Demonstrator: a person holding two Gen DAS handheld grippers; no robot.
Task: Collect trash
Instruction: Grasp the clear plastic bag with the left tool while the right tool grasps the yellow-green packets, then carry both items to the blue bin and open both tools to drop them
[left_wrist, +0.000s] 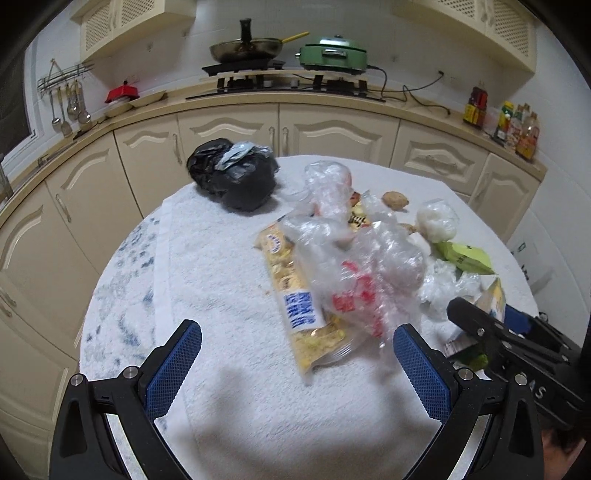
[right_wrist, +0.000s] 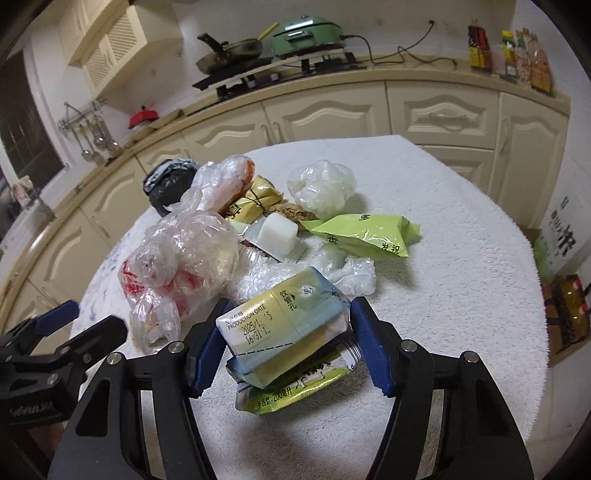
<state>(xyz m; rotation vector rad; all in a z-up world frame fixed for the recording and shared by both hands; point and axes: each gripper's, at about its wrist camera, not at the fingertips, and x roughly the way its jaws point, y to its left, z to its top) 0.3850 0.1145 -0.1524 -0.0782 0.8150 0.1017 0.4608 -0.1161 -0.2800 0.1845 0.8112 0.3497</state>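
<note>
Blue-padded right gripper (right_wrist: 280, 343) clamps the crushed yellow-and-blue drink carton (right_wrist: 284, 325) crosswise, nearest the rubbish heap, while the left gripper (left_wrist: 297, 356), jaws wide and empty, faces the black bag (left_wrist: 232, 173) beyond.

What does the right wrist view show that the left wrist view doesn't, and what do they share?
Only the right wrist view shows the right gripper closed on a crushed drink carton and a white cube. Only the left wrist view shows the left gripper open and empty, and the yellow snack packet. Both show the black bag, green wrapper and clear plastic bags.
</note>
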